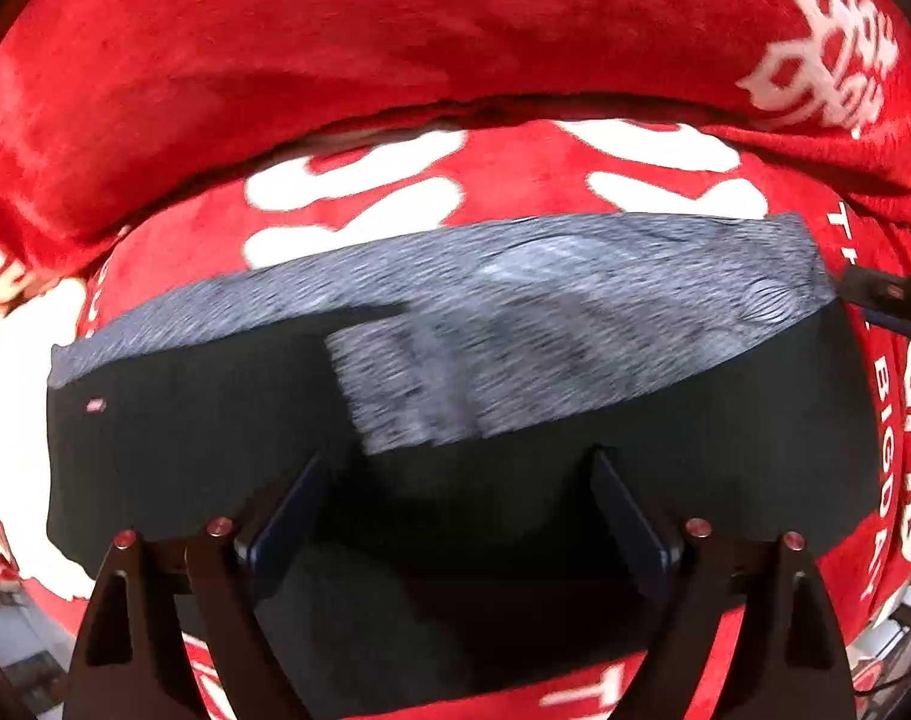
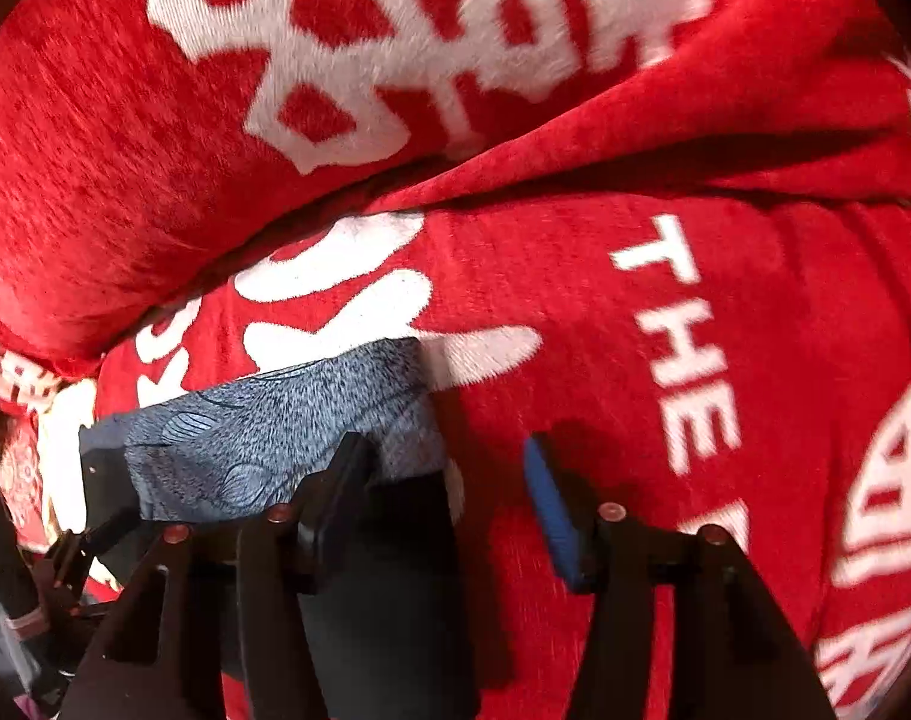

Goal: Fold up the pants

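So your pants (image 1: 455, 420) are lying across the seat of that red blanket (image 1: 275, 48) with the white lettering, stretched out side to side in the left wrist view. The far strip is a grey heathered fabric and the nearer part is plain dark, almost black, with a grey flap folded over the dark bit around the middle. There's a tiny pale tag (image 1: 95, 405) on the dark fabric near its left end. The blanket bunches up into a padded ridge behind the pants, looks like a backrest or cushion under there.

Your left gripper (image 1: 458, 516) hangs right over the dark near edge of the pants with its jaws spread wide, nothing pinched between them. The view is a bit blurry, so I can't tell if the tips are actually touching cloth.

In the right wrist view, your right gripper (image 2: 449, 498) is at the end of the pants (image 2: 287, 432), jaws apart too. Its left finger (image 2: 335, 498) sits over the grey/dark fabric at the edge, and the one with the blue pad (image 2: 551, 516) is out over bare blanket (image 2: 575, 312), next to the "THE" lettering. Nothing clamped there either, as far as the frame shows. You can also catch the right tool poking in at the right edge of the left view (image 1: 887, 297)
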Demonstrator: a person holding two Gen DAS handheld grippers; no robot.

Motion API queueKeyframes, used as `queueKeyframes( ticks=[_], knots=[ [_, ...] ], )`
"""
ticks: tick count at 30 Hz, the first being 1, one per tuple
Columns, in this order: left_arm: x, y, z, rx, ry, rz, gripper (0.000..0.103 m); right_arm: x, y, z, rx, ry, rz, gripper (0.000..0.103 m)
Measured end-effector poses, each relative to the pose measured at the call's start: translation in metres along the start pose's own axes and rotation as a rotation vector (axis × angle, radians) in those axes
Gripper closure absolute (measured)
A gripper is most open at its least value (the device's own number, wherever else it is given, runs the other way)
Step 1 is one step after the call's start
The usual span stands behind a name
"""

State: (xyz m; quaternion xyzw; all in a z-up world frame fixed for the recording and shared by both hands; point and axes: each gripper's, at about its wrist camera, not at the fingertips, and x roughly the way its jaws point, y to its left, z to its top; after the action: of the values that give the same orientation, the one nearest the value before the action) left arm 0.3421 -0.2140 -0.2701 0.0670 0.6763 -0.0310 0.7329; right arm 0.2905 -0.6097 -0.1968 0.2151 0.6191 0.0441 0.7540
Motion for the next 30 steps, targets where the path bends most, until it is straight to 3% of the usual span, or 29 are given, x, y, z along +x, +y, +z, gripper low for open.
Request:
queueKeyframes(
  ticks=[5,8,11,14,16,18,21,26,30],
  knots=[
    [-0.006,0.049,-0.017,-0.049,0.027,0.008,0.013,-0.031,0.016,-0.038,-0.029,-0.057,0.035,0.046],
    [-0.012,0.068,-0.03,-0.06,0.029,0.023,0.013,-0.028,0.044,-0.06,-0.094,-0.044,0.029,0.065],
    [-0.013,0.08,-0.043,-0.081,0.021,0.007,0.013,-0.019,0.078,-0.077,-0.17,-0.041,0.008,0.067],
    [-0.013,0.086,-0.053,-0.089,0.017,-0.01,0.013,-0.003,0.102,-0.087,-0.213,-0.002,0.002,0.067],
    [-0.014,0.091,-0.056,-0.093,0.01,-0.022,0.013,0.018,0.116,-0.094,-0.214,0.074,0.011,0.067],
    [-0.017,0.096,-0.061,-0.109,0.005,-0.048,0.0,0.023,0.134,-0.1,-0.242,0.097,0.056,0.067],
    [-0.019,0.103,-0.069,-0.132,-0.002,-0.07,0.0,0.016,0.167,-0.106,-0.36,0.056,0.037,0.066],
    [-0.014,0.121,-0.079,-0.162,0.014,-0.032,0.0,0.026,0.191,-0.093,-0.341,0.058,0.023,0.065],
    [-0.011,0.135,-0.087,-0.191,0.019,-0.029,0.0,0.044,0.23,-0.094,-0.396,0.042,-0.055,0.046]
  ],
)
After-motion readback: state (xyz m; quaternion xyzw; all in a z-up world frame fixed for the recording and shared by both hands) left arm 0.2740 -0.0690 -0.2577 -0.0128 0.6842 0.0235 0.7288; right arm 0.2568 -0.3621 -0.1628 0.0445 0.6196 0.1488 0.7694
